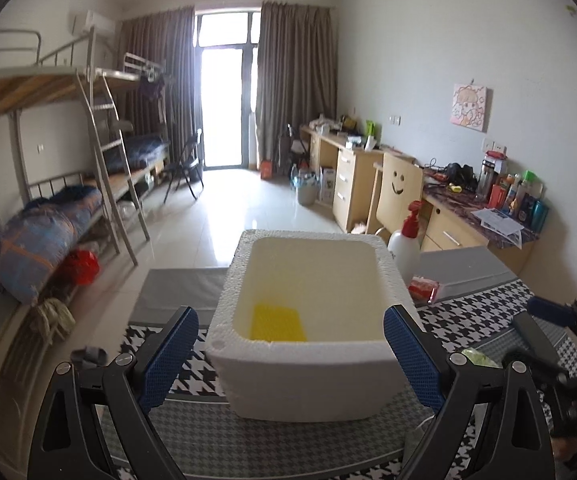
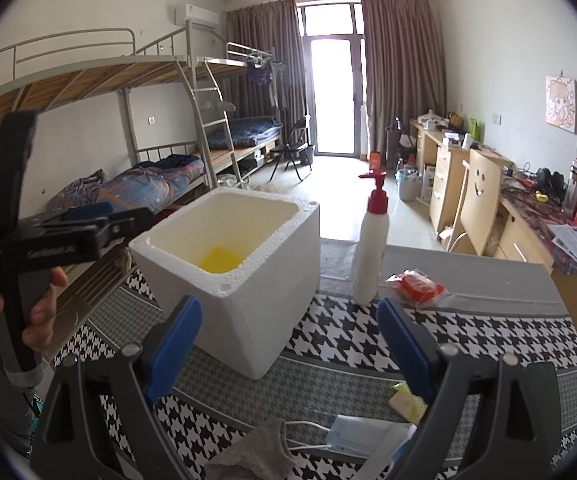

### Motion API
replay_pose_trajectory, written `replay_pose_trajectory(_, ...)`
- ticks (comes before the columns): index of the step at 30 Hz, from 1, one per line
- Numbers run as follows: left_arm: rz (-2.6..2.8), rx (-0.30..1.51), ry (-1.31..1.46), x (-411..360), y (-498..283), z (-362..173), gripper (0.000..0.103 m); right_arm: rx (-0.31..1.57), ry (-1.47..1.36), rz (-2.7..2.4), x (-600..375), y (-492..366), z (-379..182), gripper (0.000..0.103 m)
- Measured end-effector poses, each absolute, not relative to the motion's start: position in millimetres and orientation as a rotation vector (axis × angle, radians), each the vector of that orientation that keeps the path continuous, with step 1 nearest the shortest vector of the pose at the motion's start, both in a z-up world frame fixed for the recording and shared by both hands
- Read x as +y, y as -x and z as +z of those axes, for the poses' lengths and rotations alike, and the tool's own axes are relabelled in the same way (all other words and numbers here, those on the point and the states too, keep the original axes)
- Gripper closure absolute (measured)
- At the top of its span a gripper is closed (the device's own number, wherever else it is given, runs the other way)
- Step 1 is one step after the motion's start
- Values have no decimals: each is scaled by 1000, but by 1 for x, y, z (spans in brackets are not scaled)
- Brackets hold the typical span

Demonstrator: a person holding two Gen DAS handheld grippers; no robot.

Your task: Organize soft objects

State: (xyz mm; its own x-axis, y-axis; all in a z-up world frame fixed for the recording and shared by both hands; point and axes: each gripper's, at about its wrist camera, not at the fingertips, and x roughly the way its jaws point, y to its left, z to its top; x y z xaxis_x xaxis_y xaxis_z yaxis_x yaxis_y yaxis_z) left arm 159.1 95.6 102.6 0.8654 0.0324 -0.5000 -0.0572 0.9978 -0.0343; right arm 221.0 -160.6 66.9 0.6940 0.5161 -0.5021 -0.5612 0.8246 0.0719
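A white foam box [image 1: 304, 384] stands on the houndstooth table cover [image 1: 472, 312], with a yellow soft piece [image 1: 278, 322] lying on its bottom. My left gripper [image 1: 290, 356] is open and holds nothing, its blue pads level with the box's near wall. In the right wrist view a hand holds the left gripper [image 2: 124, 216] just left of the box [image 2: 256, 312]. My right gripper [image 2: 290, 344] is open and holds nothing. Below it lie a grey cloth [image 2: 248, 456], a blue face mask [image 2: 352, 436] and a yellow-green sponge [image 2: 404, 400].
A white pump bottle with a red top [image 2: 370, 256] and a red packet [image 2: 416, 284] sit behind the box to the right. Bunk beds [image 2: 160, 188] line the left wall. Desks and a wooden chair [image 2: 480, 204] line the right wall.
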Motion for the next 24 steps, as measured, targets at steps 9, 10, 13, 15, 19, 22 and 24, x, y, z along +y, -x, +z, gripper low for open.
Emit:
replay_pose_trajectory(9,29,466,53,93,-122,100,1,491,81,580,-165,-201,73,8)
replay_pose_trajectory(10,27,462,57,92,-118,99,1,483,83,580,-164,-199,73,6)
replay_pose_trajectory(13,31,450,53,88,-109,95,1,463,96,563,-163,-192,73,5)
replay_pose_trajectory(15,33,450,41,86,-103,91,1,451,106,548,-163,-188,73,5)
replay_pose_trajectory(19,31,437,37,84,-95,85,1,433,107,528,-163,-180,72,5)
replay_pose_trajectory(22,15,428,49,85,-87,81,1,440,103,529,-164,-177,68,5)
replay_pose_trajectory(24,8,426,48,84,-84,78,1,436,112,523,-164,-174,66,5)
